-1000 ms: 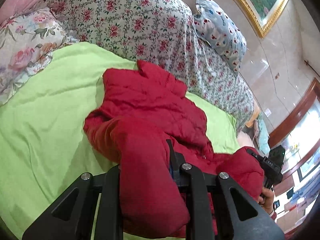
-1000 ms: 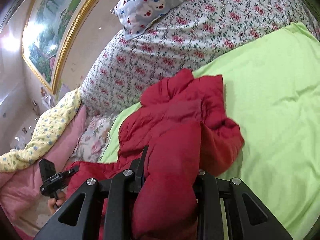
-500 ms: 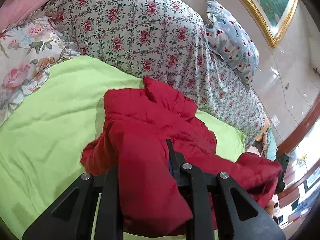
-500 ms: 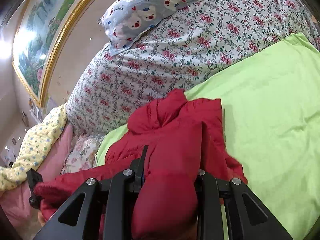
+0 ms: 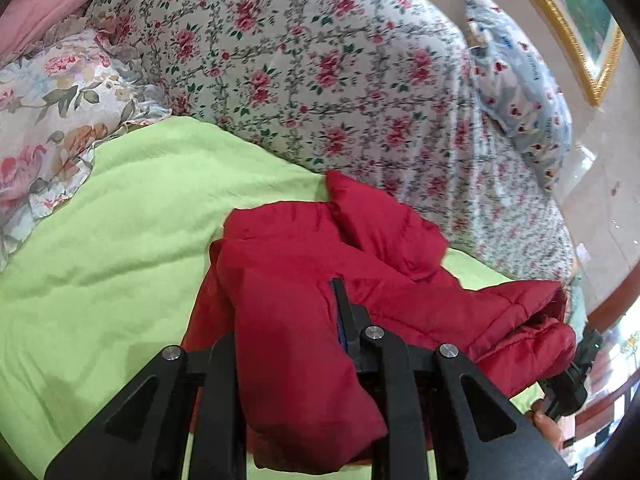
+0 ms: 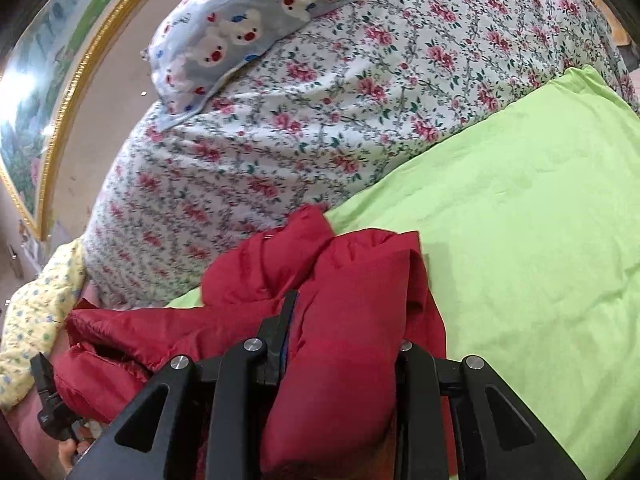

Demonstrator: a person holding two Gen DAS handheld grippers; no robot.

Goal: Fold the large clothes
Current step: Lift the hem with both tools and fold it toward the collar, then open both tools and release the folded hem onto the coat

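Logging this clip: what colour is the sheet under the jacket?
Plain lime green sheet, clearest in the right wrist view; the jacket is red.

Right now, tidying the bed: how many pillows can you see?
2: a blue bear-print pillow atop the floral quilt, and a ruffled rose-print pillow beside the green sheet. Others may be hidden.

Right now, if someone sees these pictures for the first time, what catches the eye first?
The red puffy jacket stands out first: it lies bunched on the bright green sheet, and both the left gripper and the right gripper are shut on its fabric. Behind it rises a large flowered quilt with a blue pillow on top.
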